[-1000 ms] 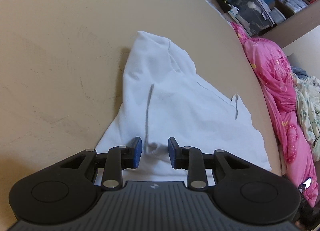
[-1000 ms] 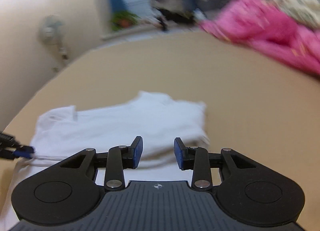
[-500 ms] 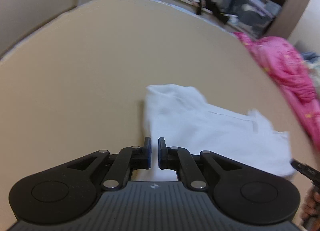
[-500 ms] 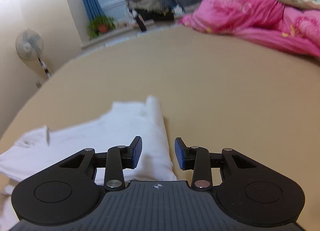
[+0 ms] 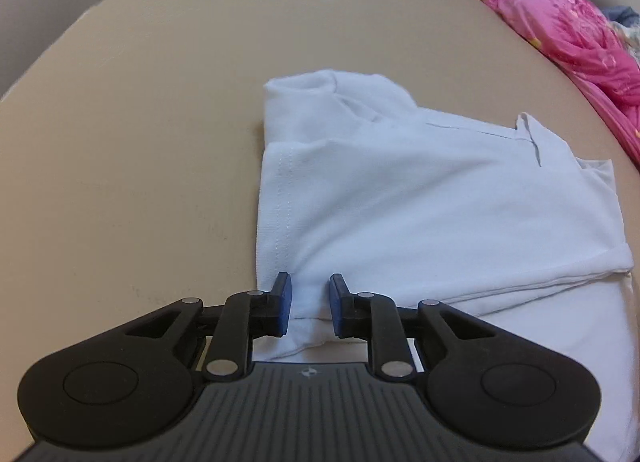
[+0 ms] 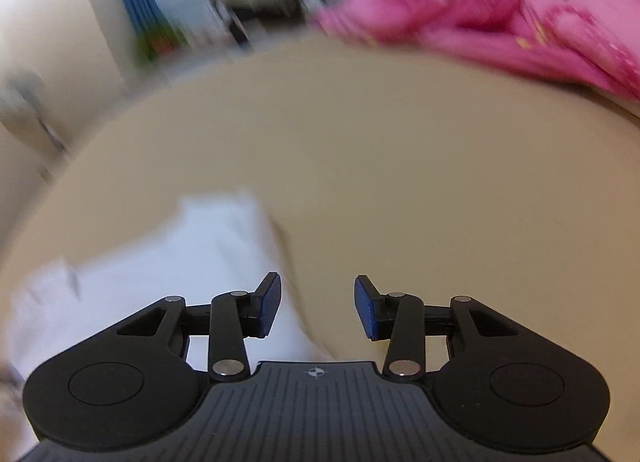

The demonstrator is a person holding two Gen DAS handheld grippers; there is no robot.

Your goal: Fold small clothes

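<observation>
The white shirt lies partly folded (one layer doubled over) on the tan desk, left claw spread over its near hem, right claw spread beside its edge, folds remaining.

Soft even indoor light, faint shadows, fisheye bending at edges, left view sharp, right view motion-blurred

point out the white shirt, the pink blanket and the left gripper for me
white shirt (image 5: 420, 198), left wrist view, middle of the folded top layer.
pink blanket (image 5: 576, 30), left wrist view, its bunched top.
left gripper (image 5: 309, 304), left wrist view, between the blue fingertips.
</observation>
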